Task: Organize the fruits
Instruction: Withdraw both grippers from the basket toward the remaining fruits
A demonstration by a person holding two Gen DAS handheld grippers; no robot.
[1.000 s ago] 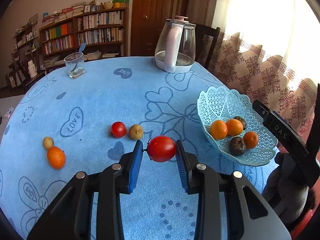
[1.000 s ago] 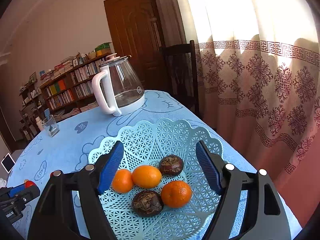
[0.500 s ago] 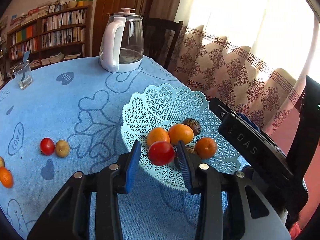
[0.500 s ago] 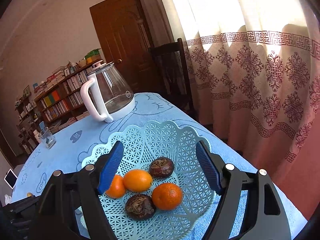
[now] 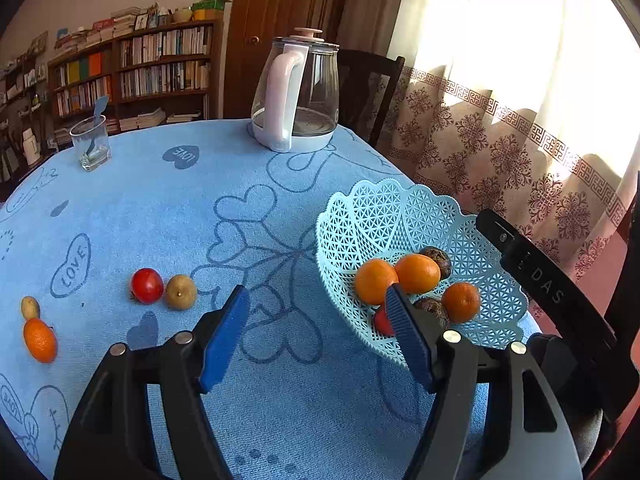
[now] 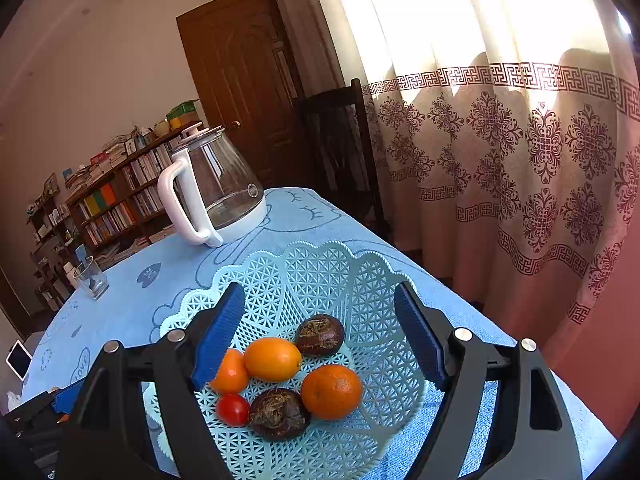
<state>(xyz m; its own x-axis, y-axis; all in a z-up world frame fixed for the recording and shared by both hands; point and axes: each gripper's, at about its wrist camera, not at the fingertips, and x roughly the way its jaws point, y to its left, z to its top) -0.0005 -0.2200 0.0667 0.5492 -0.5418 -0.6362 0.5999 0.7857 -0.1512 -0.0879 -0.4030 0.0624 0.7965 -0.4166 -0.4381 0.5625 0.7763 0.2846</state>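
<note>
A pale blue lattice basket (image 5: 360,204) (image 6: 320,264) holds three oranges (image 6: 332,391), two dark passion fruits (image 6: 320,335) and a small red tomato (image 6: 233,409). In the left wrist view the tomato (image 5: 380,322) peeks out behind my right finger. My left gripper (image 5: 316,300) hovers just left of the basket, its jaws opening, nothing between them. My right gripper (image 6: 318,300) hangs over the basket, open and widening slightly, pads clear of the fruit. On the cloth lie another red tomato (image 5: 147,285), a yellow-brown fruit (image 5: 181,291), a small brown fruit (image 5: 30,307) and an orange (image 5: 40,340).
A glass kettle (image 5: 298,92) with a white handle stands at the table's far side, a drinking glass (image 5: 91,142) at the far left. A dark chair (image 6: 340,152) and patterned curtain lie beyond the table's right edge. Bookshelves line the back wall.
My left gripper carried the red tomato from the cloth to the basket and let go; the tomato now rests among the fruit. The left jaws spread wide. The right gripper stayed in place.
</note>
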